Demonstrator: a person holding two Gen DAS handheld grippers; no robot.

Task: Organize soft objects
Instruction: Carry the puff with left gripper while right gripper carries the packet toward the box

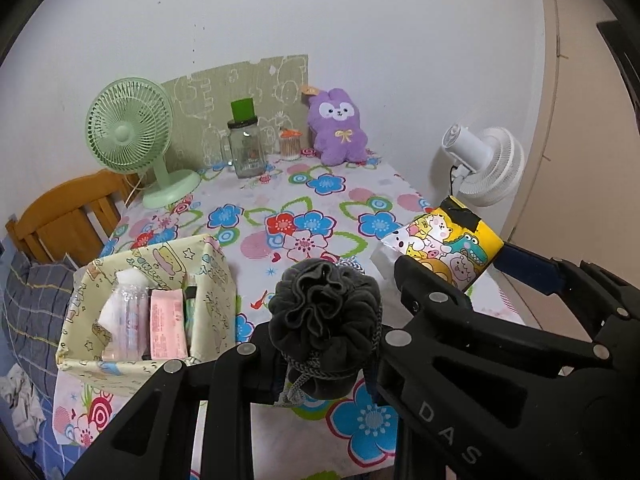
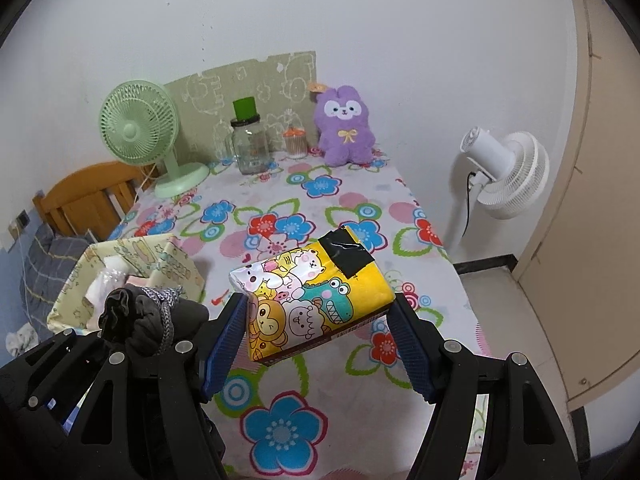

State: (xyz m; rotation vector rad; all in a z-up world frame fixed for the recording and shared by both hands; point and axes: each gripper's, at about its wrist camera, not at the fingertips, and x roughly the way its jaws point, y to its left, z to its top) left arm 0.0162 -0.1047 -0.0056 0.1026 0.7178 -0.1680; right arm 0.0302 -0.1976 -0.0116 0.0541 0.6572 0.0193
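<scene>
We had the left gripper pinched on the dark pouch and the right gripper clamped wide on the tissue pack, both above the table; lower each squarely into the fabric bin, pouch first.

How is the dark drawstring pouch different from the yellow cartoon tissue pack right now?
The drawstring pouch is dark grey, plain and bunched into ruffles; the tissue pack is bright yellow, printed with cartoon animals and block-shaped. The pouch sits pinched in the left gripper, whose jaws are narrow; the pack spans the much wider jaws of the right gripper. The pack carries a patch of black tape, the pouch a grey cord. Both are soft and held above the floral tablecloth.
</scene>
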